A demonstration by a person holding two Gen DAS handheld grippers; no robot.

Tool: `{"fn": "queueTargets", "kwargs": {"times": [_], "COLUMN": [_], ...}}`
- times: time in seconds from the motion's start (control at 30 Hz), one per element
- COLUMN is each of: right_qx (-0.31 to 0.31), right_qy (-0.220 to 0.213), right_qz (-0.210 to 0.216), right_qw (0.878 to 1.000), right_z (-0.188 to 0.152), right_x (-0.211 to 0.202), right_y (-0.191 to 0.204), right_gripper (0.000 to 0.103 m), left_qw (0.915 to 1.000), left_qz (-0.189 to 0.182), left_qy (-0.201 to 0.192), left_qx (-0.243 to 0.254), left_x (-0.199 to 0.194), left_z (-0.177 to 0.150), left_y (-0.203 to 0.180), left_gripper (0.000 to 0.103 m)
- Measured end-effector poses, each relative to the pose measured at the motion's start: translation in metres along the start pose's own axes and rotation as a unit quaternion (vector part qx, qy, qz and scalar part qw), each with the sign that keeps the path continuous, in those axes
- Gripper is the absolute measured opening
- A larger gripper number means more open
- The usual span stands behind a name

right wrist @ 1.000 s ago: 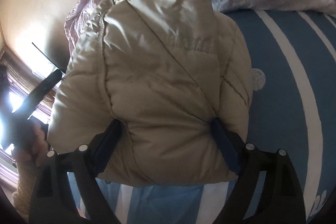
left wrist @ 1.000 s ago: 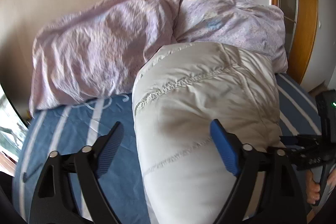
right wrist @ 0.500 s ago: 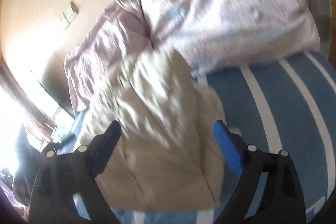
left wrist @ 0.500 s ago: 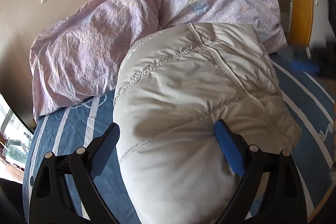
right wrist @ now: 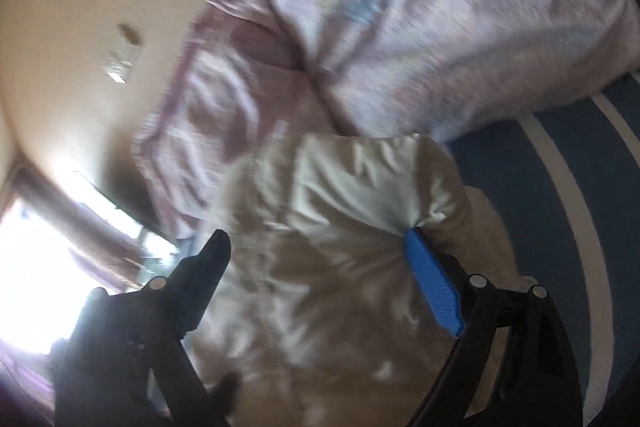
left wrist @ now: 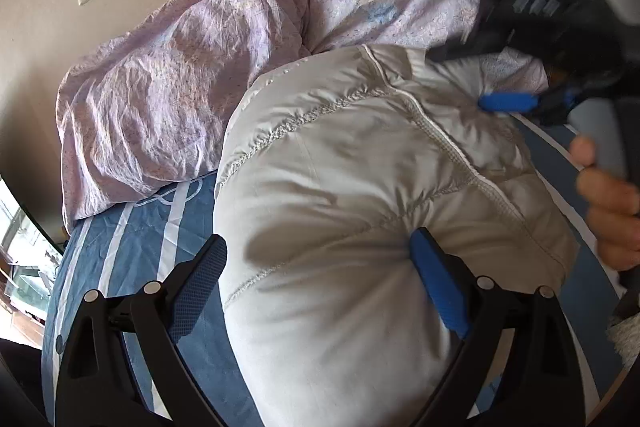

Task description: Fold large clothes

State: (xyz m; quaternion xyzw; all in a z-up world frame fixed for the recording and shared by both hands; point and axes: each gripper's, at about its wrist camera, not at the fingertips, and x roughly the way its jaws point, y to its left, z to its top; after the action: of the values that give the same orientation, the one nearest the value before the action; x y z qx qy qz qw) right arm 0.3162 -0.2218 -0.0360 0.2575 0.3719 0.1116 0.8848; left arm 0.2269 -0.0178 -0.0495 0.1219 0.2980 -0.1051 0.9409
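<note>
Lying on the striped blue bed (left wrist: 132, 255): a puffy white jacket (left wrist: 360, 227), touching a crumpled lilac duvet (left wrist: 192, 99) behind.

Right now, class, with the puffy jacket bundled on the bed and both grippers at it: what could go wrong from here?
1. The white jacket bulges high; only one pad of the left gripper presses it, so the fold may spring open.
2. The right gripper, jaws closing with jacket between them, may pinch only the slippery shell and slip off.
3. The jacket touches the purple duvet, which could get dragged along.
</note>
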Motion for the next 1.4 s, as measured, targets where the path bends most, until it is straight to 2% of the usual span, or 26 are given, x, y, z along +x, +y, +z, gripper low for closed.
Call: {"fn": "queueTargets", "kwargs": {"times": [0.07,0.17,0.37,0.53,0.7,0.87,0.97,1.07,1.2,1.23,1.33,1.4], "right_qx": [-0.002,-0.019,0.011,0.004,-0.043,-0.122,-0.142,-0.153,-0.106,-0.081,-0.031,-0.025], "right_qy": [0.021,0.026,0.032,0.034,0.004,-0.039,-0.035,-0.02,0.022,0.033,0.056,0.061], "right_qz": [-0.035,-0.066,-0.068,-0.082,-0.083,-0.068,-0.058,-0.066,-0.039,-0.024,-0.002,0.002], "right_qw": [0.999,0.997,0.997,0.996,0.996,0.989,0.988,0.986,0.993,0.996,0.998,0.998], "right_z": [-0.005,-0.016,-0.014,-0.017,-0.031,-0.07,-0.088,-0.102,-0.108,-0.108,-0.111,-0.113], "right_x": [0.016,0.028,0.039,0.04,-0.003,-0.058,-0.065,-0.059,-0.038,-0.031,-0.017,-0.013], "right_y": [-0.005,-0.008,-0.038,-0.04,-0.021,0.009,0.015,0.013,-0.013,-0.026,-0.051,-0.055], "right_gripper": [0.082,0.082,0.082,0.084,0.085,0.094,0.094,0.094,0.095,0.099,0.101,0.101], "left_qw": [1.0,0.9995,0.9986,0.9994,0.9992,0.9989,0.999,0.999,0.999,0.999,0.999,0.9991], "left_qz": [-0.008,-0.023,-0.003,0.01,-0.004,-0.006,0.002,0.005,0.003,0.002,-0.001,0.0], "left_qy": [-0.002,-0.004,-0.033,-0.005,0.005,0.006,0.007,0.01,0.013,0.014,0.016,0.016], "left_qx": [-0.004,-0.019,-0.042,-0.033,-0.04,-0.047,-0.044,-0.043,-0.043,-0.042,-0.041,-0.04], "left_x": [0.0,-0.007,-0.032,-0.009,-0.003,-0.002,-0.004,-0.004,-0.003,-0.002,0.001,0.003], "left_z": [0.0,0.003,0.006,0.002,-0.001,-0.006,-0.006,-0.006,-0.006,-0.006,-0.008,-0.008], "left_y": [0.0,0.005,0.033,0.033,0.034,0.035,0.034,0.034,0.034,0.034,0.032,0.031], "left_gripper": [0.094,0.094,0.094,0.094,0.094,0.094,0.094,0.094,0.094,0.094,0.095,0.095]}}
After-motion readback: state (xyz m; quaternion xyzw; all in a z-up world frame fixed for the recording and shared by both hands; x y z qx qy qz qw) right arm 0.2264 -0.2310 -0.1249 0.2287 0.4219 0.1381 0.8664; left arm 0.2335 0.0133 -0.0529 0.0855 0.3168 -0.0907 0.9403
